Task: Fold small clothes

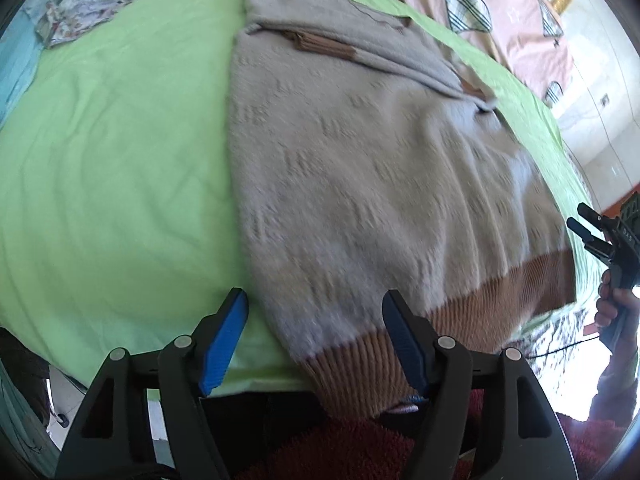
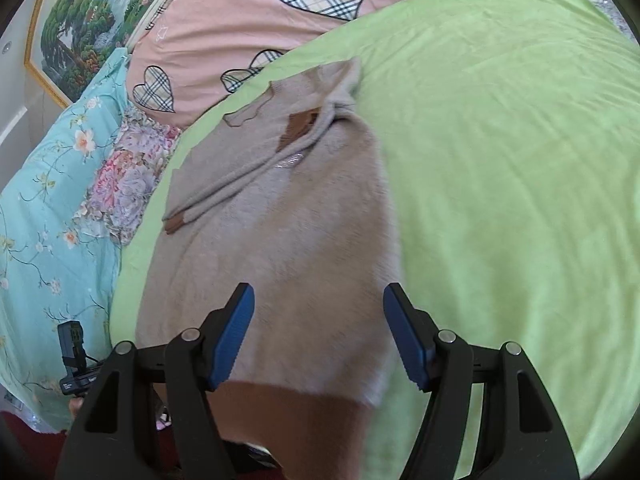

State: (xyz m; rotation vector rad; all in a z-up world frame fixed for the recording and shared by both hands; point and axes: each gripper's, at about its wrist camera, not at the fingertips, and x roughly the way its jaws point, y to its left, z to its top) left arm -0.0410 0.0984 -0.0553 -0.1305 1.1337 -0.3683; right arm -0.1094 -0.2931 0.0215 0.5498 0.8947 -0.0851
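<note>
A beige knit sweater (image 1: 360, 168) with a brown ribbed hem (image 1: 460, 312) lies flat on a green sheet (image 1: 112, 168), sleeves folded across its chest. My left gripper (image 1: 316, 340) is open above the hem's left corner, holding nothing. In the right wrist view the sweater (image 2: 288, 240) runs away from me, its brown hem (image 2: 288, 412) nearest. My right gripper (image 2: 320, 336) is open over the hem's right corner and holds nothing. The right gripper also shows at the right edge of the left wrist view (image 1: 600, 236), beside the hem.
A pink duvet with plaid hearts (image 2: 280, 12) lies at the far side. Floral bedding (image 2: 52, 208) lies left in the right wrist view. A framed landscape picture (image 2: 80, 20) hangs on the wall. A red rug (image 1: 340, 448) lies below the bed edge.
</note>
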